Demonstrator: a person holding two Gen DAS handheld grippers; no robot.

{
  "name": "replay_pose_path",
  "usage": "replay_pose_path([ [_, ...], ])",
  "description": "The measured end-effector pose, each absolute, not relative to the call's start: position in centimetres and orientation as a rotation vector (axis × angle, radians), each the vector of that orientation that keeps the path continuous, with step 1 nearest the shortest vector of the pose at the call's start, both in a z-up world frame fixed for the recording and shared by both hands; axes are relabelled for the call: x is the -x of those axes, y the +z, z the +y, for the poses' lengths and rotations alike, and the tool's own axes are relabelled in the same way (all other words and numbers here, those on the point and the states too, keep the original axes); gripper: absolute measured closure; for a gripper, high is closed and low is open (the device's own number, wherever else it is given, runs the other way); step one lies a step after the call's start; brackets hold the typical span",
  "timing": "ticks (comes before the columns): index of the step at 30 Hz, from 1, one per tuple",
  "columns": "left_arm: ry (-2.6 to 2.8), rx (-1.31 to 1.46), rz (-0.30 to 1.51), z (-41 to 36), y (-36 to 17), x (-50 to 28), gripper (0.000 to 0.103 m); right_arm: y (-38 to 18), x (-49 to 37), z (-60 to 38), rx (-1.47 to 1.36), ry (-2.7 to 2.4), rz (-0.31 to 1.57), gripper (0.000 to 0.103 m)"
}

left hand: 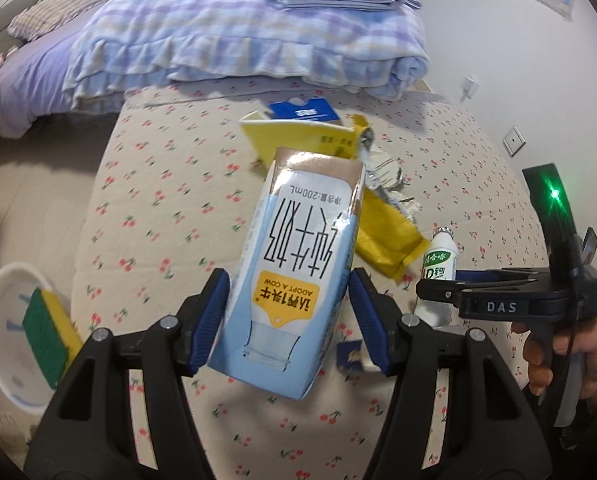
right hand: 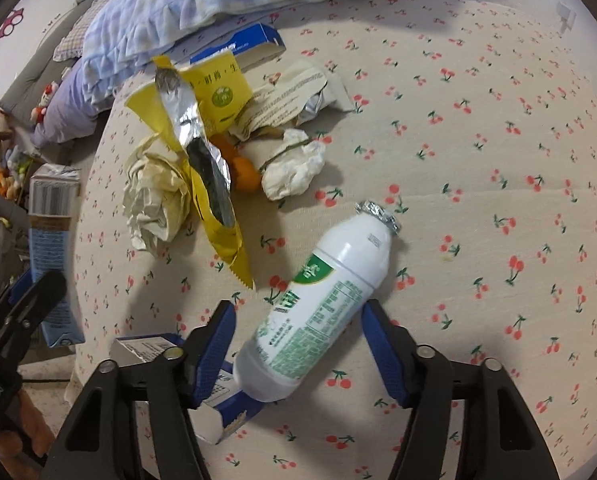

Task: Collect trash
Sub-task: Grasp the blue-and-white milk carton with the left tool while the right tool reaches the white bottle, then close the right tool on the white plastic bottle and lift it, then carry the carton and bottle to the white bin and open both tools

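Left gripper [left hand: 288,320]: fingers clenched on a milk carton [left hand: 294,264], lifted clear of the cherry-print bed sheet [left hand: 170,208], the carton's printed face towards the camera.

Right gripper [right hand: 298,350]: fingers released, straddling a white yogurt-drink bottle [right hand: 322,300] lying on its side on the sheet; pads apart from its sides, foil cap pointing away.

A yellow snack wrapper [right hand: 218,224] and crumpled paper [right hand: 154,196] lie beyond the bottle.

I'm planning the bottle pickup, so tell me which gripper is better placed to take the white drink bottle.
Right. The right gripper already straddles the white drink bottle lying on the cherry-print cover, one finger on each side. The left gripper is occupied, shut on the milk carton.
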State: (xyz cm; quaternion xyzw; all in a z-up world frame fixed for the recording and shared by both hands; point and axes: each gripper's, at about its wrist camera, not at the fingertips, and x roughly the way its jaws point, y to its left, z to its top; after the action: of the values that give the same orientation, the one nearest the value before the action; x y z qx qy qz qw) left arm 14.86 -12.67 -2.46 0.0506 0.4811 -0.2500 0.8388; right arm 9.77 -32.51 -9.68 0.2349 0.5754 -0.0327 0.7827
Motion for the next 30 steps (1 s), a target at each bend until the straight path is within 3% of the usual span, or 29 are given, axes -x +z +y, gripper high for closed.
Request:
replay_pose_path([
  [2,-0.517,-0.091,1.024,-12.0,-2.5,-14.7,0.040,-10.1,-9.8,-32.4,-0.508,-0.068,1.252,0.050],
  [14,-0.458,0.008,1.019,-7.4,-1.4,-13.3,0.040,-6.8,-8.4,-33.6,-0.573,-0.049,1.118,0.064],
  [30,-0.333,0.126,0.991,0.5,-1.0,-12.2,0.040,-0.5,-8.5,-31.3,-0.611,0.044,0.941,0.065],
])
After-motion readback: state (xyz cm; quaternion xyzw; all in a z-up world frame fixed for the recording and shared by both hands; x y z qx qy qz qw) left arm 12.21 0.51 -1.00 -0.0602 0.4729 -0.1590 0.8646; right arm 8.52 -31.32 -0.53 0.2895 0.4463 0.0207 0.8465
